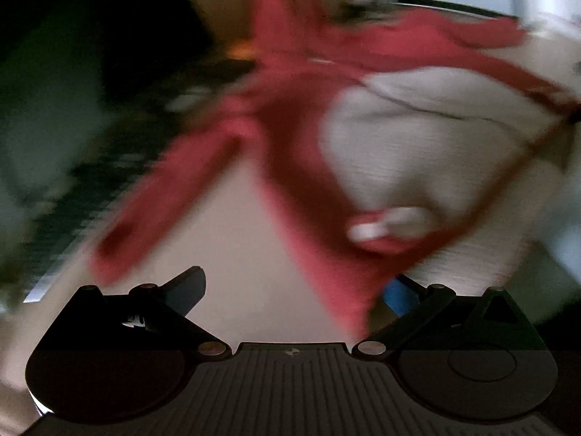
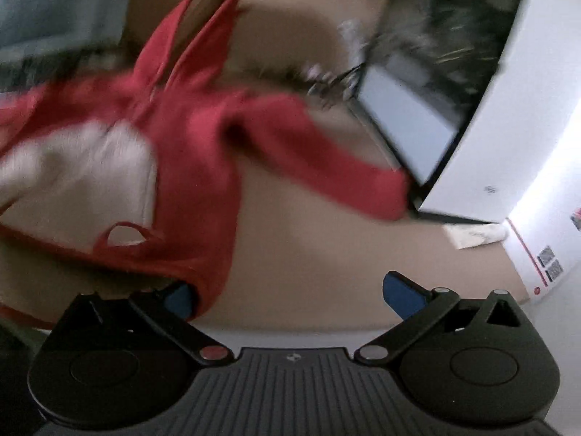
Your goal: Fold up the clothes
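Both views blurred. My left claw (image 1: 290, 290) and right claw (image 2: 290, 290) stand spread, each with a hem of the red-and-white fabric garment (image 1: 308, 152) at one finger; grip uncertain. Garment hangs above the beige table (image 2: 308, 254). Step, judged: spreading; next, lay flat.

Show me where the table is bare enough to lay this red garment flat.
Bare tan table lies ahead of the right gripper, between the red garment and the white box. In the left view, another bare patch sits beneath the garment's hanging sleeve. The far edge, near the laptop, looks cluttered.
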Demonstrator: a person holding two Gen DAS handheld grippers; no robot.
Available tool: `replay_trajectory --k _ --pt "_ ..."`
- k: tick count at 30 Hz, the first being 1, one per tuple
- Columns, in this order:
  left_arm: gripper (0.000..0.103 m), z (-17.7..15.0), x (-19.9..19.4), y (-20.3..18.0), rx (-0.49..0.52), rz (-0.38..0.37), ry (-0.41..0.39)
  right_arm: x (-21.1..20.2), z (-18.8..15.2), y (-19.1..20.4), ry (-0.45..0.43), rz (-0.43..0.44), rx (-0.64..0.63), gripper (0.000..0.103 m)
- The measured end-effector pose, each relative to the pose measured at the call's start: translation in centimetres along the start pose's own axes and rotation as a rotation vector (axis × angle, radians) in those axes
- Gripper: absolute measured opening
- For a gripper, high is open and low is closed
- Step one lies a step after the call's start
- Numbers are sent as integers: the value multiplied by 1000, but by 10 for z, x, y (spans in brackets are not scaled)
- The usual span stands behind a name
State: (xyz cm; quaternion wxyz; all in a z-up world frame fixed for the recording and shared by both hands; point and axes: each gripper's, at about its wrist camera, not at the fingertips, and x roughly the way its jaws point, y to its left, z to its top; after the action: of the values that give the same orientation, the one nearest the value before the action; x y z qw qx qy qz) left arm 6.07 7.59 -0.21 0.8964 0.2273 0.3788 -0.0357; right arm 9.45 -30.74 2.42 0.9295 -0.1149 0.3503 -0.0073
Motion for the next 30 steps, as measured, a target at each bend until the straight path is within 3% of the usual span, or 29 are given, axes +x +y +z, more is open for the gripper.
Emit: replay_trajectory --k 2,6,7,9,11,14,16,19,22,24,29,30 --pt "103 2 -4 16 -54 54 -2 -2 2 -4 26 17 -20 103" --pt "103 -3 -13 18 -53 2 61 12 -11 2 128 93 -62 103" --pt "103 -6 -14 14 -45 -15 75 15 -13 3 151 130 -58 103" --pt "103 -13 -16 8 -35 -52 100 12 -10 -9 175 314 12 103" --pt "103 -15 -16 10 -59 -145 134 3 4 -23 126 427 86 103" --pt "103 -2 -18 28 -194 -343 128 6 35 -34 17 457 178 103" --pt "103 17 -16 36 -274 -418 83 20 54 -33 -29 481 242 103" --pt "103 55 -1 35 -367 -487 -5 63 74 -10 -31 593 353 103" --pt "103 89 35 19 -403 -472 -49 109 77 24 73 668 384 103" --pt "103 103 63 4 -427 -444 4 128 71 44 161 646 369 103" --pt "103 104 99 -18 -511 -381 150 127 64 55 134 596 369 103" --pt "103 101 99 -20 -529 -367 149 127 65 57 137 589 363 103"
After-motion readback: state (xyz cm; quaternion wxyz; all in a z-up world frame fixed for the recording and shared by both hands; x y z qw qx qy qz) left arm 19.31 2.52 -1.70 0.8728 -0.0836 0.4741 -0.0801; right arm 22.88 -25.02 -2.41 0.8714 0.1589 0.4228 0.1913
